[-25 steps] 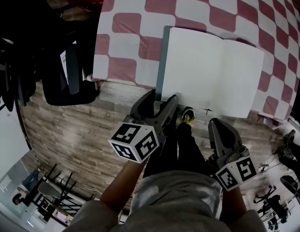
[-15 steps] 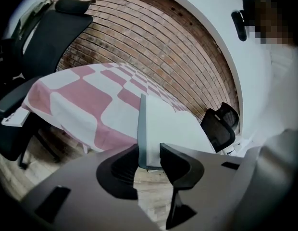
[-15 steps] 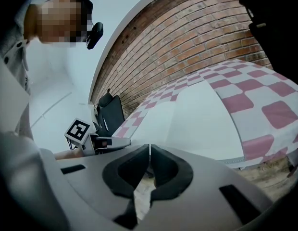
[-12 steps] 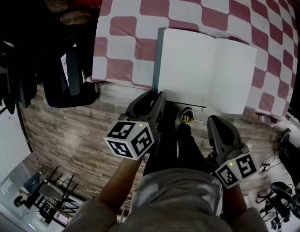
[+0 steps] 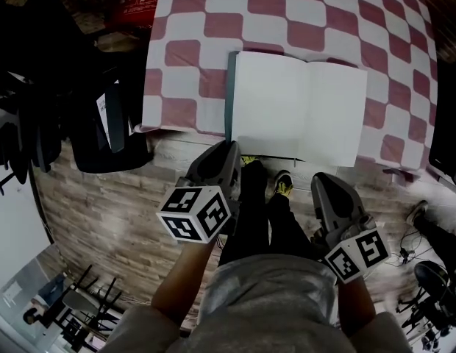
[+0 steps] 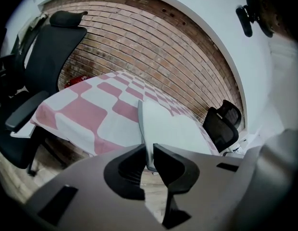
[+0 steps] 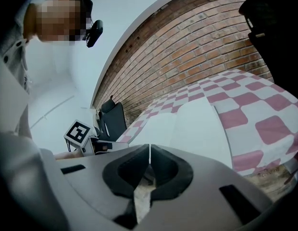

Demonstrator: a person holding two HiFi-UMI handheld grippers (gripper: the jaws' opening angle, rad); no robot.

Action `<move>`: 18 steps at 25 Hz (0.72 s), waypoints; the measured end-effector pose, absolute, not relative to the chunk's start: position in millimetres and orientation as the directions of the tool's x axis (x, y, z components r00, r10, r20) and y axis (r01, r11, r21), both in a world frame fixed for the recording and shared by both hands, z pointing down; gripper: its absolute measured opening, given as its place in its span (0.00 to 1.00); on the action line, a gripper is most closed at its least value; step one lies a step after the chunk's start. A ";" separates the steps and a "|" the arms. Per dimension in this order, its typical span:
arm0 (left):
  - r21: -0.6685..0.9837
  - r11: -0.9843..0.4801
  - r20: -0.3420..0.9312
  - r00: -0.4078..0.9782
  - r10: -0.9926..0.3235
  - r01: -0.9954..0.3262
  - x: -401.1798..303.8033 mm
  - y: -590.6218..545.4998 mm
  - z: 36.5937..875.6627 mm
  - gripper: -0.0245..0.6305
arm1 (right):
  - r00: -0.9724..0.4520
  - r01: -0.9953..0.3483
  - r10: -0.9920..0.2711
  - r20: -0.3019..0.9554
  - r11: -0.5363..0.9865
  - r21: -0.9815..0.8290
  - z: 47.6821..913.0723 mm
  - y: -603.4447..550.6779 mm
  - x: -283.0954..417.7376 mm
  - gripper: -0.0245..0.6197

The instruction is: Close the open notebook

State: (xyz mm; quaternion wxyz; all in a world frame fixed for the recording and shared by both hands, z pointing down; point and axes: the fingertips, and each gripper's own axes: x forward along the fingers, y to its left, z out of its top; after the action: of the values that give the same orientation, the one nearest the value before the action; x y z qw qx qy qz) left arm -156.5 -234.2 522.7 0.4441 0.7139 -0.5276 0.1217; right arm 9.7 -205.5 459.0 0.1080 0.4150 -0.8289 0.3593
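Observation:
The open notebook (image 5: 298,109) lies with blank white pages up on the red-and-white checked tablecloth (image 5: 191,50), its grey cover (image 5: 230,98) showing along the left side. My left gripper (image 5: 232,150) is at the notebook's near-left corner. In the left gripper view the cover's corner (image 6: 148,153) runs into the narrow gap of the left gripper (image 6: 150,150), whose jaws are closing. My right gripper (image 5: 321,181) hangs below the notebook's near edge, apart from it. The right gripper (image 7: 149,153) is shut with nothing in it, and the notebook (image 7: 197,124) lies ahead.
A black office chair (image 5: 103,123) stands at the table's left end, and another chair (image 6: 221,126) is beyond the right side. The person's legs and shoes (image 5: 283,184) are over the wooden floor (image 5: 118,197) between the grippers. A brick wall (image 6: 154,47) backs the table.
The left jaws have gone from wide apart to a narrow gap at the notebook's near-left corner. The right gripper has risen a little. The notebook sits higher in the head view.

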 end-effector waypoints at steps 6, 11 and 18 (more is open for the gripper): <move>0.494 -0.076 0.619 0.412 -0.669 -0.866 -149.5 -234.9 498.8 0.12 | -0.618 -0.773 -0.650 0.443 0.399 -0.493 438.2 -205.3 23.0 0.09; 0.479 -0.105 0.601 0.413 -0.684 -0.871 -137.4 -236.3 479.3 0.12 | -0.592 -0.791 -0.691 0.414 0.401 -0.462 420.9 -206.5 44.5 0.09; 0.470 -0.170 0.556 0.440 -0.705 -0.866 -115.7 -237.0 449.4 0.12 | -0.544 -0.824 -0.745 0.386 0.387 -0.415 396.0 -206.7 77.4 0.09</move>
State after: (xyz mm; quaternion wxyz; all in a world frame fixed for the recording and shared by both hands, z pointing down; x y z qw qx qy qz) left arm -115.7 -237.0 449.4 0.3819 0.7577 -0.5186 0.1053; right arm 77.4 -206.7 396.0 0.0682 0.4724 -0.8300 0.2886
